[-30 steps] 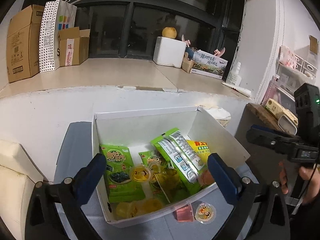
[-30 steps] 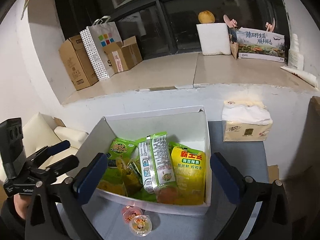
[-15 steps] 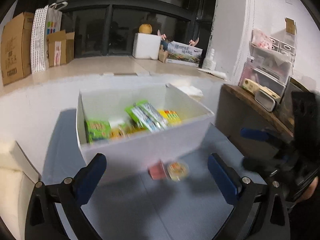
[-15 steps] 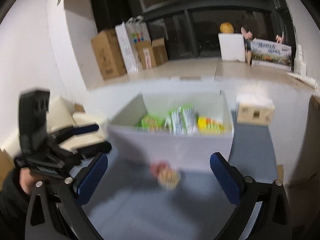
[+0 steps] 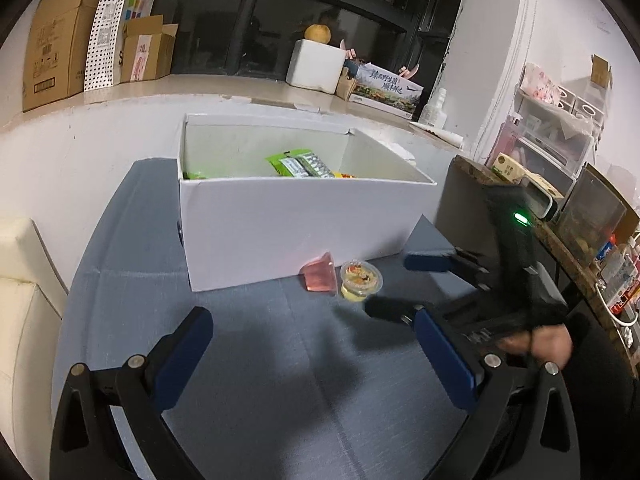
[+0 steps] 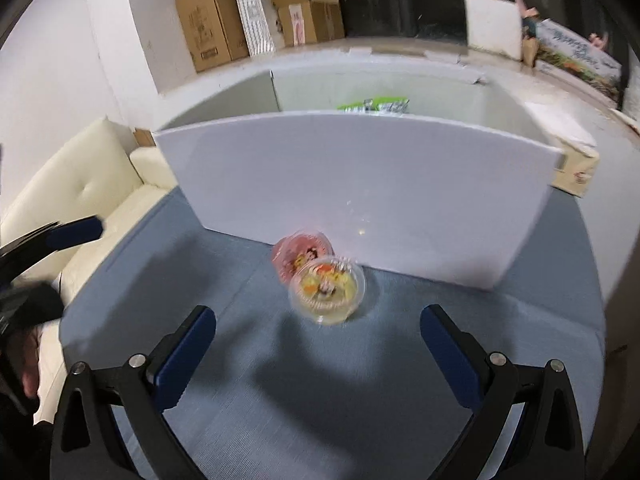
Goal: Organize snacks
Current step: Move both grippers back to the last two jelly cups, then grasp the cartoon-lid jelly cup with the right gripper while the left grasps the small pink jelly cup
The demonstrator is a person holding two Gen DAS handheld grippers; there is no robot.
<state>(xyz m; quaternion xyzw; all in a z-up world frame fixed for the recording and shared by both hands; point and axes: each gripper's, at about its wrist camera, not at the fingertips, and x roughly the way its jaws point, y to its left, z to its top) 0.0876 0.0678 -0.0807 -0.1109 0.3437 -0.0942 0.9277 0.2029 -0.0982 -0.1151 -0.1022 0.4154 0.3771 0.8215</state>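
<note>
A white box [image 5: 288, 224] holds green and yellow snack packs [image 5: 302, 165] on a blue-grey table. It also shows in the right wrist view [image 6: 360, 196]. Two jelly cups lie on the table touching its front wall: a pink one [image 5: 320, 272] [image 6: 294, 250] and a yellow one [image 5: 360, 279] [image 6: 328, 290]. My left gripper [image 5: 316, 344] is open and empty, low over the table. My right gripper [image 6: 318, 342] is open and empty, just short of the yellow cup; it also shows in the left wrist view [image 5: 396, 284].
A cream sofa [image 6: 76, 196] stands left of the table. A tissue box [image 6: 576, 172] sits behind the white box at right. Cardboard boxes [image 5: 52, 36] and a foam box [image 5: 316, 64] stand on the ledge behind. A cluttered shelf [image 5: 568, 184] is at right.
Both grippers have dropped from above the box to table height in front of it. The right gripper has closed in on the jelly cups.
</note>
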